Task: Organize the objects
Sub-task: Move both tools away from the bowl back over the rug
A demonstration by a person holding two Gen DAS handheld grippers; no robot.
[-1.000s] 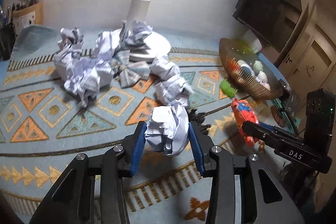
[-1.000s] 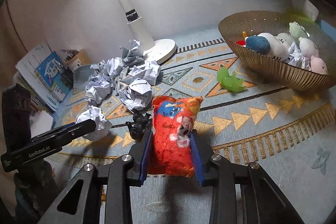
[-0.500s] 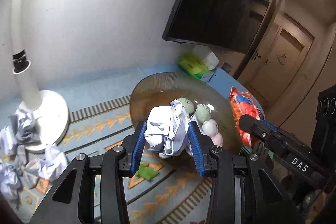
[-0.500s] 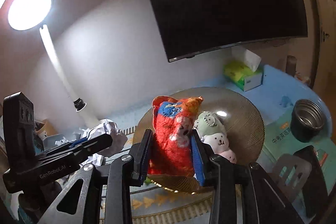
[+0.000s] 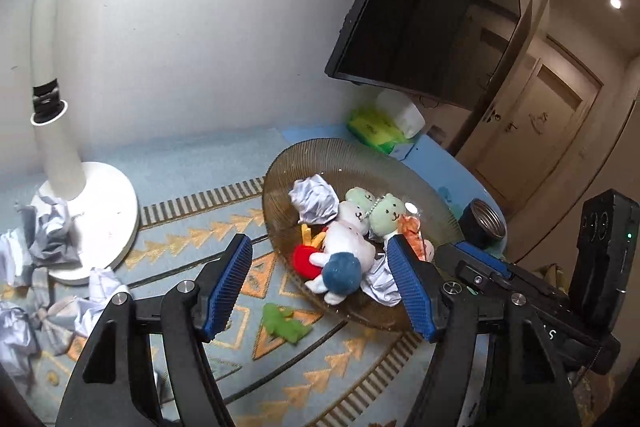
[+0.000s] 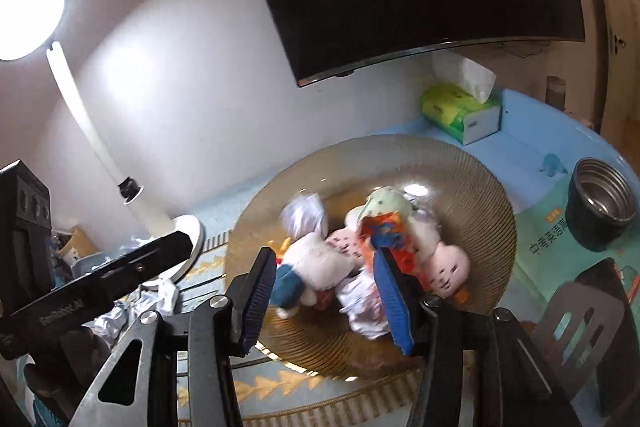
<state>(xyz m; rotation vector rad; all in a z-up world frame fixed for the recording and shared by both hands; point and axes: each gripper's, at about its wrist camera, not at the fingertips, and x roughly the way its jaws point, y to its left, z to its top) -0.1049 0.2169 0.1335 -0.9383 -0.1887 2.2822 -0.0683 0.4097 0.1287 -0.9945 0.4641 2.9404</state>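
Paper ball (image 5: 316, 199) and orange toy (image 6: 384, 231), gripped a second ago, now lie in the bowl (image 5: 280, 187) as both jaws open empty.

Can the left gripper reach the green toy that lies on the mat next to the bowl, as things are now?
Probably yes. The left gripper is empty, its jaws opening, and the green toy lies alone on the mat just below them, outside the bowl. Nothing stands between them.

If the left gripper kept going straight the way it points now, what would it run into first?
Probably the white plush bear lying in the ribbed brown bowl; the opening left gripper holds nothing and frames that pile, though depth is uncertain.
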